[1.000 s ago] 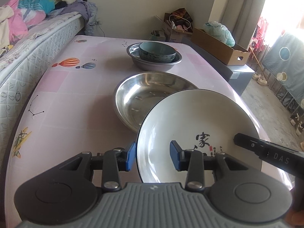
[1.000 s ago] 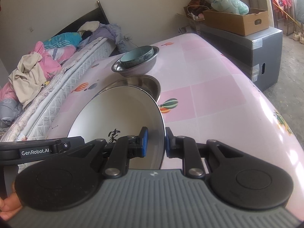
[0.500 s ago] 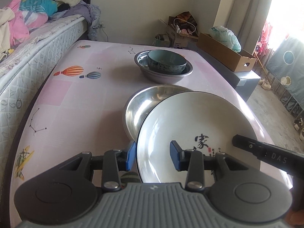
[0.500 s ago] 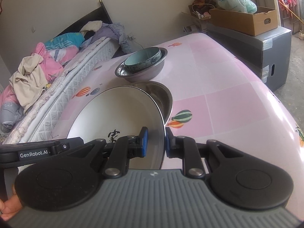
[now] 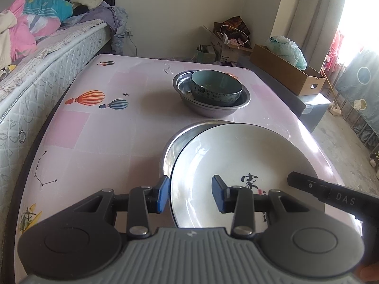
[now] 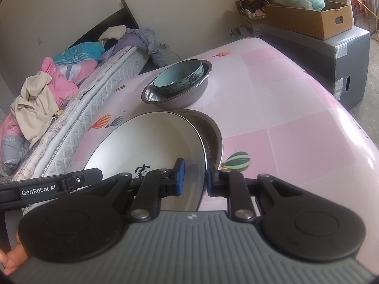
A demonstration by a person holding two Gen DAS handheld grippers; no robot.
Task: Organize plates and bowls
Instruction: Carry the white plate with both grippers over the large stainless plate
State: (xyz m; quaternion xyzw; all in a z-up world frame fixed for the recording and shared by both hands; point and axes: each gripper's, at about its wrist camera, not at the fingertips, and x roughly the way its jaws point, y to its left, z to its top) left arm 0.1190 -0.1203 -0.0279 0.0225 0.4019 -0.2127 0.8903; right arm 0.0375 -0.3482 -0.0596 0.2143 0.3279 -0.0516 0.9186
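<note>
A white plate (image 5: 236, 156) with a black rim and a black character is held tilted over a shallow steel dish (image 5: 175, 146) on the pink table (image 5: 106, 130). My left gripper (image 5: 189, 195) is shut on the plate's left rim, one pad outside and one inside. My right gripper (image 6: 194, 177) is shut on the right rim of the plate (image 6: 146, 146). The plate hides most of the steel dish (image 6: 213, 137). Farther back, a teal bowl (image 5: 215, 90) sits inside a steel bowl (image 5: 213, 112).
A bed (image 5: 35, 71) piled with clothes runs along the table's left side. A cardboard box (image 6: 308, 19) rests on a grey cabinet (image 6: 343, 54) beyond the table's right edge. Boxes and bags stand in the far corner.
Both grippers have carried the plate forward across the table. It now covers more of the steel dish, and the stacked bowls look closer.
</note>
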